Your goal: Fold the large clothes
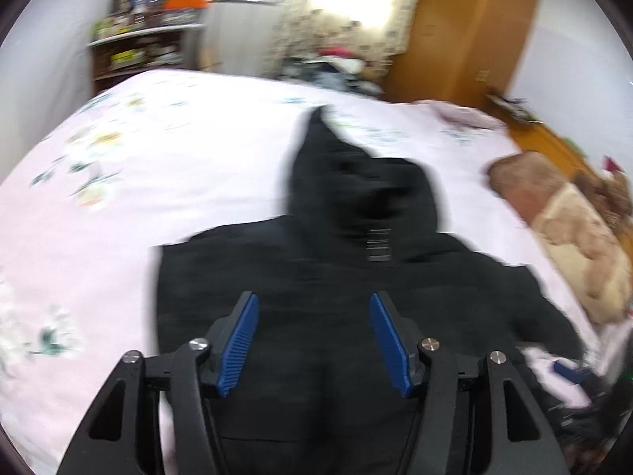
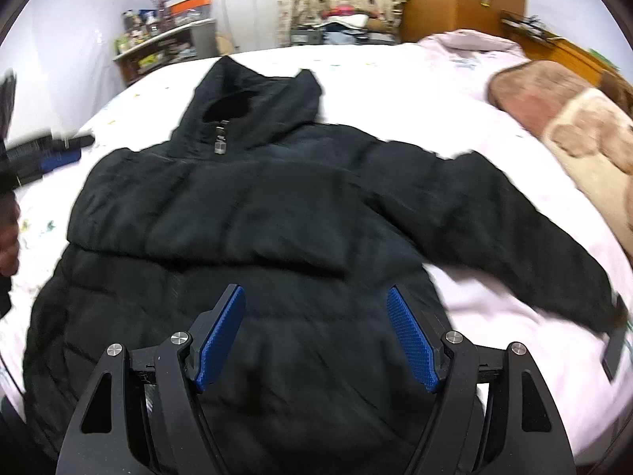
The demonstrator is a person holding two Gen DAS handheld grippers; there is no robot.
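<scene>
A black hooded puffer jacket [image 2: 253,213] lies front up on the pink bedsheet [image 2: 395,91], hood toward the far side, one sleeve folded across its chest and the other sleeve [image 2: 554,253] stretched out to the right. It also shows in the left wrist view [image 1: 316,277], blurred. My left gripper [image 1: 314,301] is open and empty above the jacket's body. My right gripper [image 2: 316,297] is open and empty above the jacket's lower front. The left gripper also shows at the left edge of the right wrist view [image 2: 59,154].
A brown and cream pillow [image 2: 573,126] lies at the bed's right side. A wooden wardrobe [image 1: 467,31] and a cluttered shelf [image 2: 166,43] stand beyond the bed. A pile of clothes [image 2: 344,16] sits by the curtained window.
</scene>
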